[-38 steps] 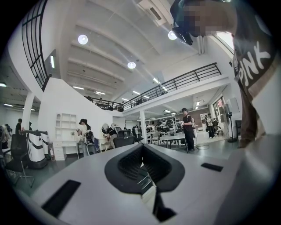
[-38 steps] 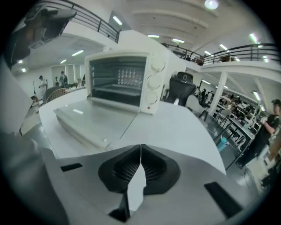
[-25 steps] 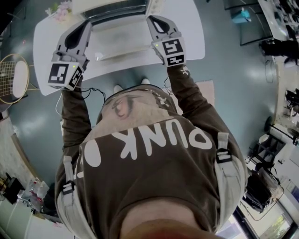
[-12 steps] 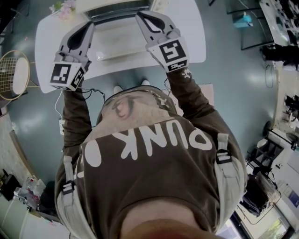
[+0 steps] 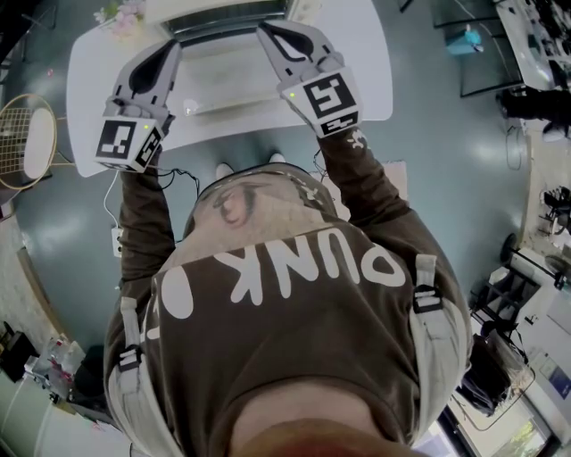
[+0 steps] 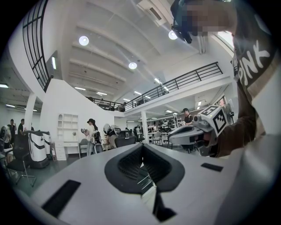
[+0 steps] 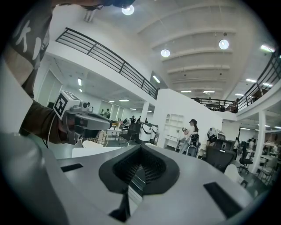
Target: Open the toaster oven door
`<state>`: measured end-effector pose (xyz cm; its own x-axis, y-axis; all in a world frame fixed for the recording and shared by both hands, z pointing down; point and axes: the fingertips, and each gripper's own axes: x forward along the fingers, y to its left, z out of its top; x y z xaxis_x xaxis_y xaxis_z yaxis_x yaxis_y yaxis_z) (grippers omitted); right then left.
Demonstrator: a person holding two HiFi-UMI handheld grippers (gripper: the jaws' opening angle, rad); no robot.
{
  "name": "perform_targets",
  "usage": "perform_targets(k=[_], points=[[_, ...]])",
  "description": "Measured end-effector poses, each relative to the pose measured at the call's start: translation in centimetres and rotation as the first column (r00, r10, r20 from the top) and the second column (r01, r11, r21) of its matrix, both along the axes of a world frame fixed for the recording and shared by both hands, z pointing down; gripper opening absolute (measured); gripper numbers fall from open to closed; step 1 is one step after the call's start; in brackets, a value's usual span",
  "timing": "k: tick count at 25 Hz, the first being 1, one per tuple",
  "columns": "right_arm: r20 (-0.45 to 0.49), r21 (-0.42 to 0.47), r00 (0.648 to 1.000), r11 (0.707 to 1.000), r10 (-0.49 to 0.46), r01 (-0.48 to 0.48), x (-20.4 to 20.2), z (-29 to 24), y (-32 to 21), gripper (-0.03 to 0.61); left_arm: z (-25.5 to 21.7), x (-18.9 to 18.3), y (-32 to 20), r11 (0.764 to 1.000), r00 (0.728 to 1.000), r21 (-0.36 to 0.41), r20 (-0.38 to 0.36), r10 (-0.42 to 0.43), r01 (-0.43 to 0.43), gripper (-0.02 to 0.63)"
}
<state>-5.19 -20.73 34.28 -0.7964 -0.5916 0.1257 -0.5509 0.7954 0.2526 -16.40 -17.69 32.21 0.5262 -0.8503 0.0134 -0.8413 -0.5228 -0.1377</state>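
Note:
The toaster oven [image 5: 223,11] stands at the far edge of the white table [image 5: 370,71]. Its glass door [image 5: 234,78] appears to lie swung down flat toward me, handle edge nearest. My left gripper [image 5: 169,49] hovers by the door's left side, jaws closed together and empty. My right gripper [image 5: 268,31] reaches over the door's right side near the oven mouth, also shut with nothing in it. In the left gripper view the left gripper [image 6: 141,147] points up at the hall; the right gripper [image 7: 140,149] does the same in its own view.
A pink flower bunch [image 5: 120,18] sits on the table's far left corner. A racket [image 5: 27,147] stands on the floor to the left. Cables [image 5: 178,174] hang below the table's near edge. Desks and equipment [image 5: 535,54] line the right side.
My right gripper has shifted left and slightly farther in, over the door toward the oven mouth. The left gripper has barely moved.

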Motion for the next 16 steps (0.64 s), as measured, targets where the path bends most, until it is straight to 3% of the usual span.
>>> perform_targets(k=[16], points=[[0.009,0.005,1.000,1.000,-0.001,0.001,-0.24,-0.31,-0.01,0.008,0.06,-0.03,0.11,1.000,1.000,0.001,0.002,-0.004,0.004,0.003]])
